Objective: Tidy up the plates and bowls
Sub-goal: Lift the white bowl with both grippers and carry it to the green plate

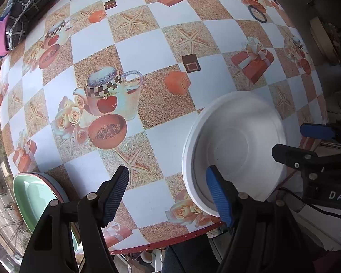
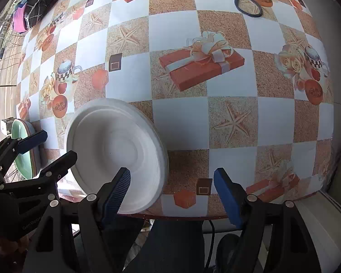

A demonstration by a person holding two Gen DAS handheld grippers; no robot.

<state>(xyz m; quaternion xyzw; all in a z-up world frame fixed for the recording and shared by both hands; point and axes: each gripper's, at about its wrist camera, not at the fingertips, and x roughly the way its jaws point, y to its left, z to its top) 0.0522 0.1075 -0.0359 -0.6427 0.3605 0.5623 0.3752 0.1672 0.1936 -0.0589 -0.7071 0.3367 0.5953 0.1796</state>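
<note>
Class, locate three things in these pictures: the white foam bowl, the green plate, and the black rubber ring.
white foam bowl (image 2: pixel 116 141): right wrist view, inner base.
green plate (image 1: pixel 34 195): left wrist view, inner surface.
black rubber ring (image 2: pixel 248 5): right wrist view, point on its near band.

Pretty decent daylight in both views, soft and even, nothing harsh. The white foam bowl (image 1: pixel 236 145) is the brightest thing and nearly blows out along its rim, with a gentle shadow inside it and a dim patch on the tablecloth (image 2: pixel 179 122) to its right. Heavy fisheye bend: the checked squares curve hard toward the edges and the corners go fully black. The near gripper fingers (image 2: pixel 118 188) look slightly soft, and the tablecloth print is crisp in the middle.
</note>
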